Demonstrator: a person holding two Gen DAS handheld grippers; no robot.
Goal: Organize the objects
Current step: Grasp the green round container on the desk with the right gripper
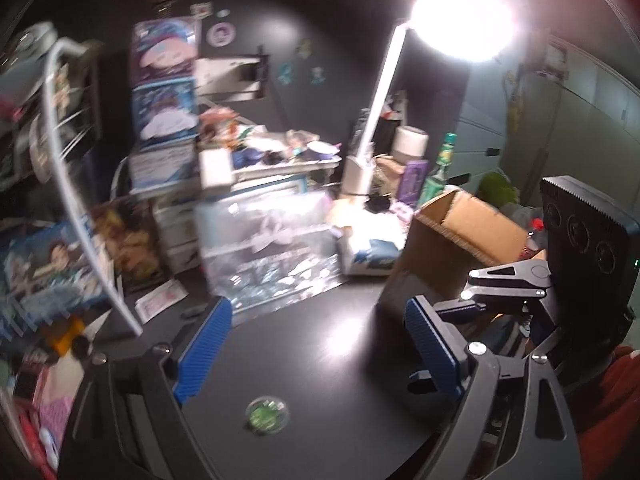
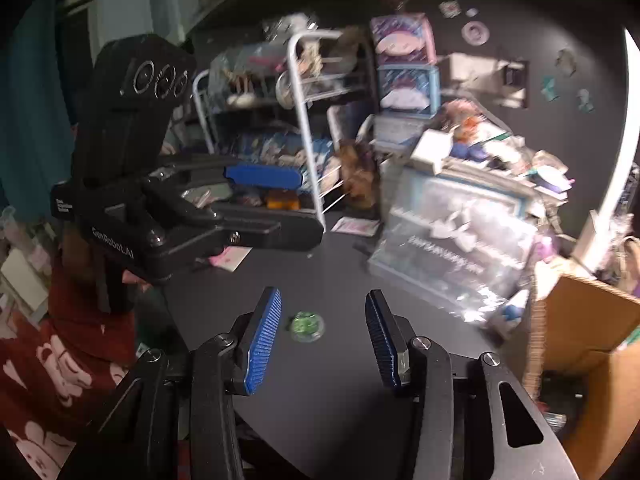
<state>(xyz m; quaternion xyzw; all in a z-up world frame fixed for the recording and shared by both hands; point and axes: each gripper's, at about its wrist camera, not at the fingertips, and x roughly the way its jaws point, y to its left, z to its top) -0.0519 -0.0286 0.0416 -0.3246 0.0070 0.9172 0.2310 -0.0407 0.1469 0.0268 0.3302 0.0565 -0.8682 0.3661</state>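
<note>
Badge [image 2: 307, 325], small, round and green, lay alone on the bare dark desk [image 2: 340, 408], near the front edge, and nothing held it. I judged the tidying barely begun: the one loose thing on the open surface had not been picked up, and the cardboard box [image 2: 588, 320] at the desk's right edge, a likely home for it, stood open with its inside mostly hidden from me.

My right gripper [image 2: 323, 340] hung just short of the badge with its jaws spread wide, empty, the badge showing between the blue pads [image 2: 264, 340]. In the left wrist view the left gripper [image 1: 316, 356] was spread as wide and also empty, with the badge [image 1: 267, 416] low between its fingers; from the right wrist view it sat up and to the left, above the desk.

Further back a clear plastic case [image 2: 452, 248] stood towards the rear of the desk, with stacked boxes [image 2: 404, 76] and a white wire rack [image 2: 308, 128] behind it. A lamp [image 1: 460, 20] glared over the rear right.

Nothing stood between the right gripper and the badge. I thought the flat badge might be awkward to lift off the smooth top, and the two grippers were close enough to crowd each other.
</note>
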